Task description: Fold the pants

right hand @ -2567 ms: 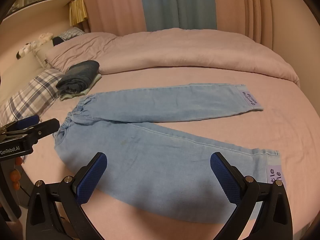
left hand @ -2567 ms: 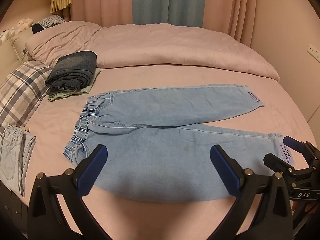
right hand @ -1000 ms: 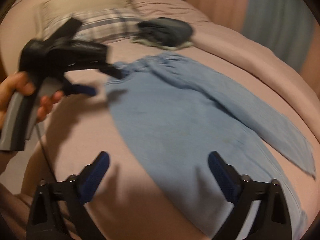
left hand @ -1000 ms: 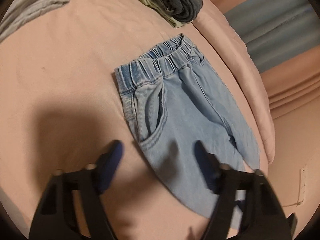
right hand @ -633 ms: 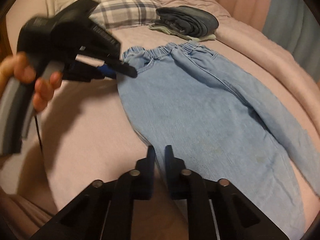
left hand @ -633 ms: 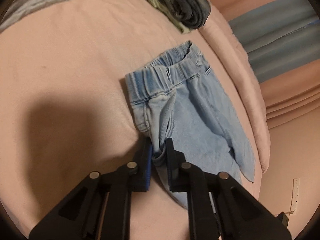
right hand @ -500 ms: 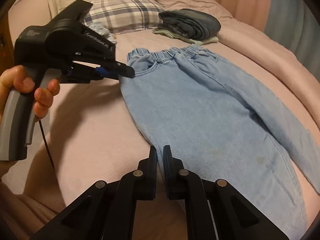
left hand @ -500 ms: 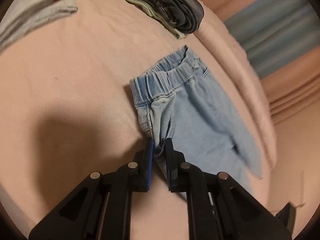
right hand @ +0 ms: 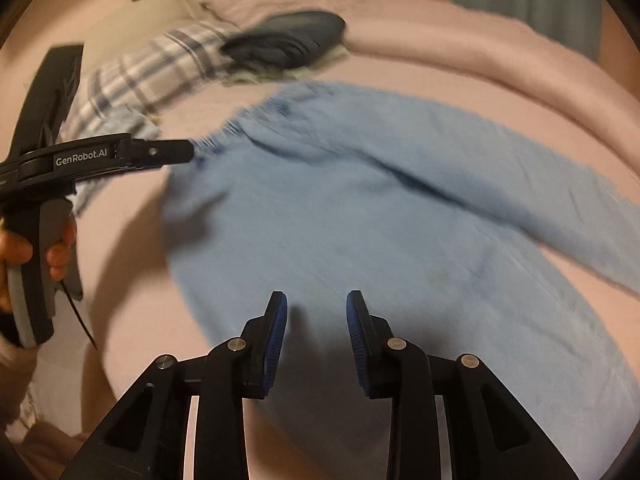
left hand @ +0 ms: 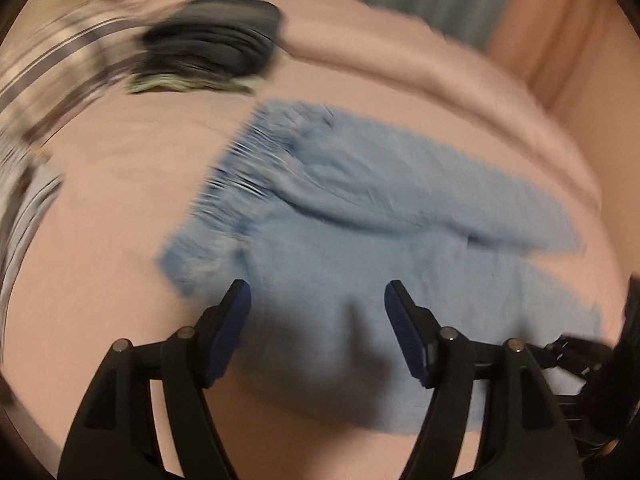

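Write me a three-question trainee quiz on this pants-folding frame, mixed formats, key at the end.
1. True or false: the left gripper is clamped on the waistband of the light blue pants.
2. Multiple choice: what lies beyond the waistband, near the plaid pillow? A) a stack of folded dark clothes B) a laundry basket C) a pair of shoes
3. Fill in: the pants lie on a ____ bedsheet.

Key:
1. False. Its jaws are opening, with nothing pinched between the pads; the right gripper is opening too.
2. A, the folded dark clothes.
3. Pink.
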The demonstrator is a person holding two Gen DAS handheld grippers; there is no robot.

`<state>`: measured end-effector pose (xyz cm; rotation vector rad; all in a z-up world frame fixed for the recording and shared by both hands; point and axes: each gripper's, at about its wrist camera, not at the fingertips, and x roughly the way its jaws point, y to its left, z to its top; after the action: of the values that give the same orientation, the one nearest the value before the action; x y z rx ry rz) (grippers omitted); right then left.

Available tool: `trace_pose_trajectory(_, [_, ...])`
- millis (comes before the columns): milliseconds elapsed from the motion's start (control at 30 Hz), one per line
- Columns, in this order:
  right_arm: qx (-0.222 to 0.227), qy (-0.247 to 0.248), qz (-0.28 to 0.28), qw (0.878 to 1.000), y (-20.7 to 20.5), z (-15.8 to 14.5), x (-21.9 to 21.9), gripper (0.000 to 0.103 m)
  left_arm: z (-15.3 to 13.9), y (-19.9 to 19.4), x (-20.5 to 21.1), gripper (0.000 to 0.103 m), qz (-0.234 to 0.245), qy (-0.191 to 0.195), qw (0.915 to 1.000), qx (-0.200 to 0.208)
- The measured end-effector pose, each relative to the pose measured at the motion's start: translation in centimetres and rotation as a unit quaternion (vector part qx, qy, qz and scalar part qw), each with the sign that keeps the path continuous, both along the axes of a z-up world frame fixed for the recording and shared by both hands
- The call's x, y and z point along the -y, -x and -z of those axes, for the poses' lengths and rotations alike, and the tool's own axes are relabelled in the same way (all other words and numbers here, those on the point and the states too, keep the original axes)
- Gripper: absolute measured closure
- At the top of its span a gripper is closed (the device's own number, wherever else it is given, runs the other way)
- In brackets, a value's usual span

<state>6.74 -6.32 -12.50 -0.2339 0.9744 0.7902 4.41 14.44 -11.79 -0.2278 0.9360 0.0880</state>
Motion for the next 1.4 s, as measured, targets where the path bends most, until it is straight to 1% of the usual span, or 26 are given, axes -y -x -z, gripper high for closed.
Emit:
trace_pose_trajectory(67, [-0.026, 0.024, -0.018, 0.999, 0.2, 1.6, 0.2, 0.069, 2.5, -0.8, 1.4, 0.032, 0.037, -0.029, 0.9975, -0.053])
trace_pose_trajectory(100, [-0.010, 0.015, -0.036, 0.999, 0.8, 1.5, 0.4, 0.059, 3.1, -0.5, 2.1, 0.029, 0.054, -0.055, 0.9957, -0.053])
trace_pose_trajectory(133, [-0.017, 0.013, -0.054, 0.998, 1.2, 1.5, 0.6, 0.052, 3.1, 0.1, 2.9, 0.028, 0.078, -0.081, 0.9930, -0.037])
trace_pose_trajectory(167, [-0.026, 0.012, -0.072, 0.997, 1.3, 1.3, 0.7, 0.052, 3.0, 0.3, 3.1, 0.028, 0.099, -0.084, 0.9907, -0.039])
trace_pose_trajectory(200, [-0.039, 0.007, -0.083, 0.996, 1.0, 1.0, 0.9, 0.052, 2.7, 0.5, 2.7, 0.028, 0.114, -0.072, 0.9900, -0.042])
trace_pose_trajectory(267, [-0.064, -0.013, -0.088, 0.994, -0.4, 0.3, 1.6, 0.052, 1.8, 0.0, 1.1, 0.028, 0.123, -0.028, 0.9912, -0.039])
trace_pose_trajectory(300, [-0.065, -0.029, -0.078, 0.994, -2.0, -0.5, 2.3, 0.052, 1.2, -0.6, 0.3, 0.028, 0.120, -0.021, 0.9921, -0.031])
trace_pose_trajectory(333, [-0.060, -0.038, -0.070, 0.995, -3.2, -1.1, 2.9, 0.052, 0.6, -1.2, 0.2, 0.027, 0.115, -0.026, 0.9927, -0.023])
trace_pose_trajectory(433, [-0.032, -0.057, -0.028, 0.997, -9.2, -3.2, 4.0, 0.052, -1.3, -4.8, -0.8, 0.027, 0.108, -0.061, 0.9923, -0.001])
trace_pose_trajectory(533, [-0.011, -0.067, -0.006, 0.998, -15.5, -4.0, 4.5, 0.050, -2.0, -10.3, -2.3, 0.027, 0.110, -0.059, 0.9921, 0.009])
trace_pose_trajectory(600, [0.001, -0.043, 0.005, 0.999, -19.2, -4.0, 4.7, 0.050, -2.0, -13.9, -3.7, 0.027, 0.112, -0.057, 0.9921, 0.006])
trace_pose_trajectory(700, [0.015, -0.005, 0.006, 1.000, -24.2, -3.3, 3.0, 0.050, -1.6, -18.4, -4.6, 0.027, 0.116, -0.051, 0.9919, -0.002])
trace_pose_trajectory(800, [0.023, 0.031, 0.000, 0.999, -27.3, -2.6, 2.1, 0.050, -1.1, -21.5, -5.1, 0.027, 0.132, -0.052, 0.9897, -0.023])
trace_pose_trajectory(867, [0.029, 0.047, -0.012, 0.998, -28.4, -2.0, 1.2, 0.050, -0.4, -22.3, -5.3, 0.027, 0.140, -0.080, 0.9865, -0.031])
trace_pose_trajectory(933, [0.027, 0.065, -0.044, 0.997, -29.4, -1.4, 0.3, 0.049, 0.1, -23.0, -6.1, 0.027, 0.150, -0.100, 0.9828, -0.040])
trace_pose_trajectory(967, [0.025, 0.078, -0.056, 0.995, -29.6, -1.0, 0.2, 0.049, 0.2, -23.2, -6.3, 0.027, 0.158, -0.099, 0.9815, -0.044])
trace_pose_trajectory(1033, [-0.008, 0.105, -0.086, 0.991, -30.4, 0.3, -0.4, 0.049, 1.3, -24.0, -7.3, 0.027, 0.183, -0.079, 0.9764, -0.082])
trace_pose_trajectory(1067, [-0.016, 0.114, -0.097, 0.989, -30.5, 0.8, -0.6, 0.049, 1.8, -24.2, -7.4, 0.033, 0.189, -0.081, 0.9738, -0.097])
trace_pose_trajectory(1100, [-0.019, 0.117, -0.108, 0.987, -30.5, 0.8, -0.6, 0.050, 2.3, -24.4, -7.5, 0.037, 0.196, -0.085, 0.9709, -0.108])
trace_pose_trajectory(1133, [-0.020, 0.119, -0.112, 0.986, -30.4, 0.6, -0.7, 0.066, 2.1, -24.5, -7.6, 0.041, 0.200, -0.082, 0.9708, -0.103])
trace_pose_trajectory(1167, [-0.014, 0.121, -0.121, 0.985, -30.0, 0.4, -0.9, 0.081, 1.9, -24.7, -7.7, 0.057, 0.200, -0.079, 0.9715, -0.101])
trace_pose_trajectory(1200, [-0.001, 0.124, -0.133, 0.983, -29.5, 0.1, -1.2, 0.091, 1.4, -24.8, -8.0, 0.067, 0.197, -0.064, 0.9734, -0.097])
trace_pose_trajectory(1233, [0.022, 0.139, -0.144, 0.980, -28.6, -0.1, -1.7, 0.094, 1.1, -24.9, -8.1, 0.074, 0.195, -0.063, 0.9744, -0.092])
trace_pose_trajectory(1267, [0.037, 0.151, -0.150, 0.976, -28.1, -0.2, -2.2, 0.094, 0.8, -25.1, -8.0, 0.080, 0.195, -0.074, 0.9743, -0.087])
trace_pose_trajectory(1333, [0.051, 0.143, -0.139, 0.979, -28.2, -1.0, -2.1, 0.095, 0.7, -25.5, -7.8, 0.080, 0.190, -0.081, 0.9749, -0.083])
trace_pose_trajectory(1400, [0.035, 0.131, -0.114, 0.984, -29.2, -1.1, -1.7, 0.095, 1.3, -25.3, -7.4, 0.076, 0.190, -0.090, 0.9736, -0.090])
